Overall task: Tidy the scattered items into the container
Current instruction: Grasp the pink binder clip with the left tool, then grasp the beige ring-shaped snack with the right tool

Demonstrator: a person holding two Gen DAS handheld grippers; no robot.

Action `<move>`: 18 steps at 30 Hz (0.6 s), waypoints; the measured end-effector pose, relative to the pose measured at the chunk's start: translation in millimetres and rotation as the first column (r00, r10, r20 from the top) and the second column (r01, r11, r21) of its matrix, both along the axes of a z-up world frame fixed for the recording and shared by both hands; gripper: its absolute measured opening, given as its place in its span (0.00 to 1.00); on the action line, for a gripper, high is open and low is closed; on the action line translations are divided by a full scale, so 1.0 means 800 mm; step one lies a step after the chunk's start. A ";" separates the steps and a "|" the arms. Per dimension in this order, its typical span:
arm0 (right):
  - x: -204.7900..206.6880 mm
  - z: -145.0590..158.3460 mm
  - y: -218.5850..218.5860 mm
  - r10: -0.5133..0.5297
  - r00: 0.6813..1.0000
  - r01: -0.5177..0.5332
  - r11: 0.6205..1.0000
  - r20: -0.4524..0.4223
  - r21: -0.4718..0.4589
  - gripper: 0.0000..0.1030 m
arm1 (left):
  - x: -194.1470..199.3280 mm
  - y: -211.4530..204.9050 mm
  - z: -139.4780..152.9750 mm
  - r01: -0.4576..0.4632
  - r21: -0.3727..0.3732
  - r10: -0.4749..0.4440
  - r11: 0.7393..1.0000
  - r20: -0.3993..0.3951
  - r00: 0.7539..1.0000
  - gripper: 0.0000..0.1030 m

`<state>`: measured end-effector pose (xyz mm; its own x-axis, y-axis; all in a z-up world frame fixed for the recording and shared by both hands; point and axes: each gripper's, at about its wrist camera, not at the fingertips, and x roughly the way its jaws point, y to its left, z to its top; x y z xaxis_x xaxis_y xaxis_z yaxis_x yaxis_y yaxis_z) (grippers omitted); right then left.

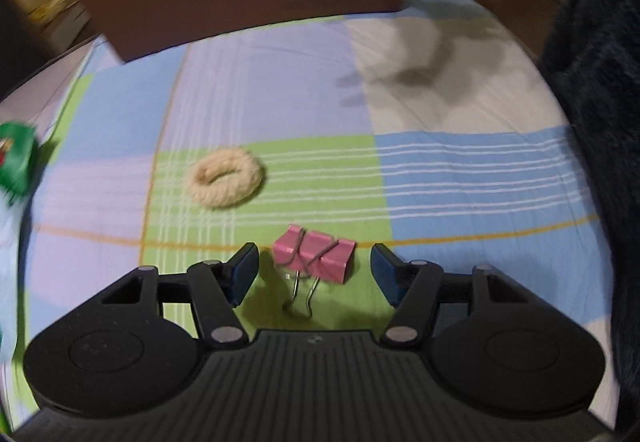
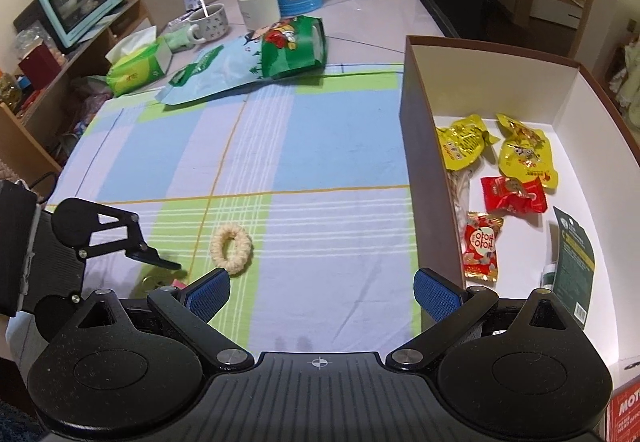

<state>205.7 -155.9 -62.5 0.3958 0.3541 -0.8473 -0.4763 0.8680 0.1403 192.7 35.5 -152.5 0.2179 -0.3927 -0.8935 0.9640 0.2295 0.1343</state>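
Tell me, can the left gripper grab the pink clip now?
Probably yes. The left gripper is open, and the pink metal binder clip lies on the checked cloth right between its blue-padded fingers, with nothing in the way. The cream woven ring sits farther off.

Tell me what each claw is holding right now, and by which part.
Nothing is held. The left claw is open around the pink binder clip, not clamped; the right claw is open over the cloth.

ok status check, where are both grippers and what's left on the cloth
Left hand-held gripper open, straddling pink metal binder clip. Right hand-held gripper open, empty, beside brown cardboard box. Cream rope ring loose on cloth; path clear.
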 end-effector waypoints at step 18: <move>0.020 -0.048 0.085 0.231 0.972 -0.228 0.972 -0.044 0.054 0.97 | 0.031 0.079 0.030 -0.210 -0.074 0.207 0.975 -0.055 0.977 0.36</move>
